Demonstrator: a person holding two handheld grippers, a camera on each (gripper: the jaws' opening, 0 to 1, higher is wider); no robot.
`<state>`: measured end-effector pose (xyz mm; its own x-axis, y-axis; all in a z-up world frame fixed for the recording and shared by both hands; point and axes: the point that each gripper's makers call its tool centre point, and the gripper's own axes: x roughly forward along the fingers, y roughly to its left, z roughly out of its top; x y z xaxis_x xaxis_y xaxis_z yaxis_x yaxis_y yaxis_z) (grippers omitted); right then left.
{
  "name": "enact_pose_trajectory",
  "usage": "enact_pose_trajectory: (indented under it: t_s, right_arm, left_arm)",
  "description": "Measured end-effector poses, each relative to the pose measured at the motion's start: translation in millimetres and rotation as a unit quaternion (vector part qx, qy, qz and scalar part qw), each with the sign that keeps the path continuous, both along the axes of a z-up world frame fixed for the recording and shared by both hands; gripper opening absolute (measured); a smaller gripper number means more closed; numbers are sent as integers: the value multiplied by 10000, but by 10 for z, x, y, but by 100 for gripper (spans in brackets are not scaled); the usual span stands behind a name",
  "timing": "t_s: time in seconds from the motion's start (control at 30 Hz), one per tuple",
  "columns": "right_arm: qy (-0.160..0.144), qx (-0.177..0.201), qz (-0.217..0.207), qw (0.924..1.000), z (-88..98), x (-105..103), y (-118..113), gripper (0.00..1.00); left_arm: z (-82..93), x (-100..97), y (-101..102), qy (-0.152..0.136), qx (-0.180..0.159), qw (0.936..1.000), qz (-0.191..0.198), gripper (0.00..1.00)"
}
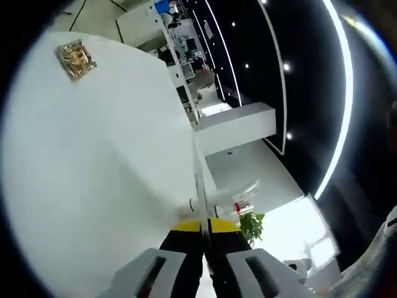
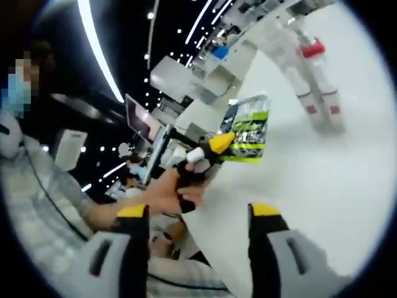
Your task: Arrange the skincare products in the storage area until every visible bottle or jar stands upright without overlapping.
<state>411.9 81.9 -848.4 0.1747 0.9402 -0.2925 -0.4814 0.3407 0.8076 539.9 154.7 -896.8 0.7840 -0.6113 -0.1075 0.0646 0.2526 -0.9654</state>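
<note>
Could drop green packet (image 2: pixel 245 131) pinched by left gripper (image 2: pixel 218 144) off table (image 2: pixel 322 186) edge, right gripper (image 2: pixel 198 214) spread wide.

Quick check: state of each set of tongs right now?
Left tongs: shut, holding nothing visible.
Right tongs: open, empty.

White bottles (image 2: pixel 313 74) blurred; gold packet (image 1: pixel 76 59) print unreadable

A green-and-black packet (image 2: pixel 246 131) stands upright at upper centre. White bottles with a red cap (image 2: pixel 313 77) blur at upper right. A gold sachet (image 1: pixel 75 58) lies flat at upper left.
</note>
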Motion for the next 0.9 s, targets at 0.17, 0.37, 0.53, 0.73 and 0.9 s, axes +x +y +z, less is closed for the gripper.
enact_pose_trajectory:
  t_s: [0.17,0.37,0.53,0.73,0.9]
  right_arm:
    - [104,-157,-170,9997,-92,-24,-106,69]
    - [190,-195,-361,9990,-114,-25,-212,69]
    - [277,-190,-568,9978,-129,-12,-303,67]
    - [298,-187,-690,9970,-138,2,-340,67]
    - [318,-195,-784,9962,-143,6,-373,67]
  left_arm:
    - [-128,145,-83,155,72,9999,-10,0]
    - [-325,253,-140,407,207,9990,-26,0]
    - [-384,340,-192,475,226,9986,-33,0]
    - [-457,392,-271,587,370,9975,-118,0]
    - [-529,393,-337,608,648,9956,-284,0]
